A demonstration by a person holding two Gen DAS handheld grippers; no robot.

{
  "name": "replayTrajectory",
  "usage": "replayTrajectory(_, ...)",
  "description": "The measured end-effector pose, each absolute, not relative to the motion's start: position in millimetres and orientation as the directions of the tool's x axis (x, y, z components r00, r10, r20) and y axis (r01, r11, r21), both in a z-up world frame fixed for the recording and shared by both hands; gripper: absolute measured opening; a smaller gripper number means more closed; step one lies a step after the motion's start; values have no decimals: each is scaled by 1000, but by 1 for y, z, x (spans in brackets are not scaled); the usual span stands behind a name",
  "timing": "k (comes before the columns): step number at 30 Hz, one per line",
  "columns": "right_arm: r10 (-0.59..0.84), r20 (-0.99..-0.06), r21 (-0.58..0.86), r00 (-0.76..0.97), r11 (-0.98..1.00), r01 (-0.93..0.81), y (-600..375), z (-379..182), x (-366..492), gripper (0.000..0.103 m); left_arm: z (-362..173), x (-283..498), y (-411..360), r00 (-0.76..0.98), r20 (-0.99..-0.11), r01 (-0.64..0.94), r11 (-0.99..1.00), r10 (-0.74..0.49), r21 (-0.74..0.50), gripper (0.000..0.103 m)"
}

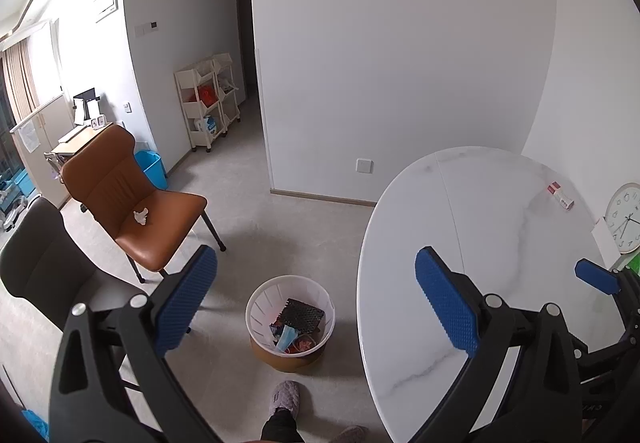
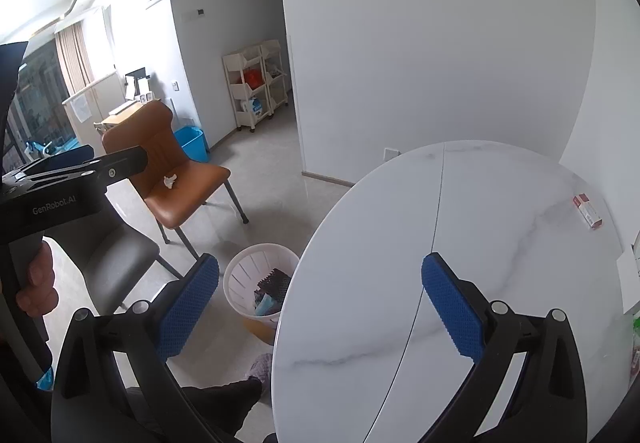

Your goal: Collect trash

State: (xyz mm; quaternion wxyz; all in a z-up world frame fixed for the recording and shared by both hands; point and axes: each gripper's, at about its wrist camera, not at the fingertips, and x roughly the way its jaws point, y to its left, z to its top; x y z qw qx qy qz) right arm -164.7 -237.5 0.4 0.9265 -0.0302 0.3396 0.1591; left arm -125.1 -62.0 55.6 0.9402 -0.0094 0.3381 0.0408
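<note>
A white slatted waste bin stands on the floor beside the round marble table; it holds a blue mask, a black mesh piece and red scraps. The bin also shows in the right wrist view. A crumpled white tissue lies on the seat of the brown chair, also seen in the right wrist view. A small red and white box lies on the table's far side, and in the right wrist view. My left gripper is open and empty above the bin. My right gripper is open and empty over the table edge.
A dark grey chair stands near left. A white wall clock and papers lie at the table's right edge. A blue bin and a cream shelf cart stand by the far wall. My slippered foot is below the bin.
</note>
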Motion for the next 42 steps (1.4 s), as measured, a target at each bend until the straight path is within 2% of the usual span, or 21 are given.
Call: replayTrajectory(42, 267, -647, 59, 715, 952, -302, -245, -5, -165, 101, 57, -120, -67, 768, -637, -73, 997, 65, 14, 95)
